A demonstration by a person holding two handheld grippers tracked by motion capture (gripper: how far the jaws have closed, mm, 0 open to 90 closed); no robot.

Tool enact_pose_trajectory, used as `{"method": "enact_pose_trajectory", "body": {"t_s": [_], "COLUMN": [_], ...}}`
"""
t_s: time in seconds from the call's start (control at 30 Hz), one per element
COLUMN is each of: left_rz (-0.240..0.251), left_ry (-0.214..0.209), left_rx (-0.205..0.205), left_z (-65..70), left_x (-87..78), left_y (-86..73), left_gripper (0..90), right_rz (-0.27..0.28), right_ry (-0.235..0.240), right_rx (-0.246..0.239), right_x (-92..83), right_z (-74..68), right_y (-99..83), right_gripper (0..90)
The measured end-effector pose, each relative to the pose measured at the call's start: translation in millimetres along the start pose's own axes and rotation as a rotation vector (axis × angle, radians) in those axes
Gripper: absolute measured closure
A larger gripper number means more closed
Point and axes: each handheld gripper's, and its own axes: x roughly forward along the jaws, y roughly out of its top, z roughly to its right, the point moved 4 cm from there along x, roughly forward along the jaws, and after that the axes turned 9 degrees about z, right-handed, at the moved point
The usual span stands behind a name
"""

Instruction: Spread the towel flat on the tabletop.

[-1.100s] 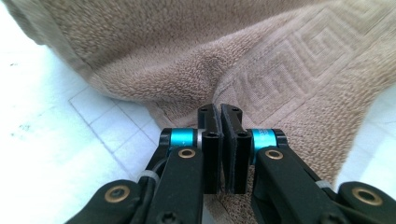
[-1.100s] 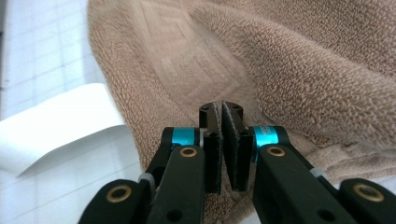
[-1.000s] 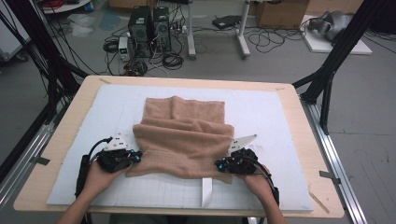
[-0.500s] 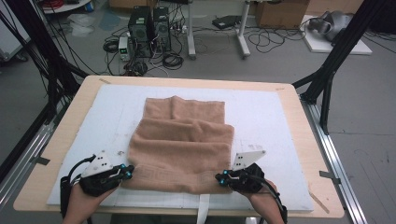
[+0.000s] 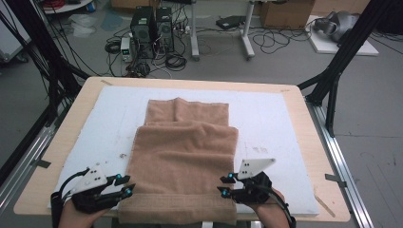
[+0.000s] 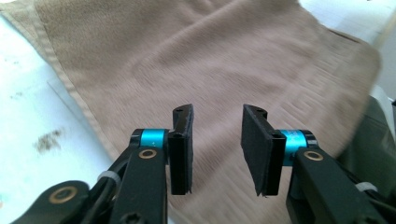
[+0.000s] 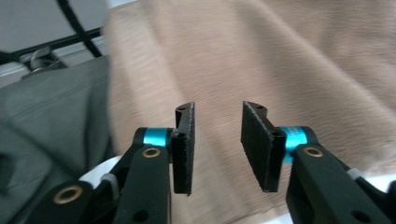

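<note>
High view: both hands are resting low at the worktop's point(image 5: 304, 123) near edge, left claw point(image 5: 124, 186) and right claw point(image 5: 224, 185) just opening, flanking the brown towel point(image 5: 183, 166), nothing between.

My left gripper point(image 6: 216, 149) over the brown towel point(image 6: 196, 65)

My 2 jaws have just been opening, nothing between them; the towel's hemmed edge runs along the white mat point(image 6: 28, 116).

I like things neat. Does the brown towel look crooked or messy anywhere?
A little. The brown towel is folded unevenly: its upper layer sits wider than the narrower layer peeking out at the far end, and its near edge hangs over the table's front edge. Nothing looks spilled or torn.
</note>
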Motion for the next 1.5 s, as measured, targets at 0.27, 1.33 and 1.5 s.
{"method": "enact_pose_trajectory", "body": {"t_s": [0.27, 1.33, 1.5], "left_rz": [-0.04, -0.059, -0.006], "left_ry": [-0.018, -0.184, -0.227], "left_rx": [0.002, 0.098, 0.143], "left_z": [-24.5, -30.2, -16.8], "left_x": [55.8, 54.0, 33.2], "left_y": [7.4, -6.2, 6.3], "left_gripper": [58.9, 86.5, 74.4], "right_rz": [-0.031, -0.066, 0.004], "right_ry": [-0.029, 0.151, 0.246], "right_rx": [0.019, -0.042, -0.077], "right_x": [33.9, 46.1, 22.9], "right_z": [43.8, 39.4, 5.4], "right_y": [8.1, -15.1, -1.5], "right_gripper": [60.0, 89.6, 80.8]}}
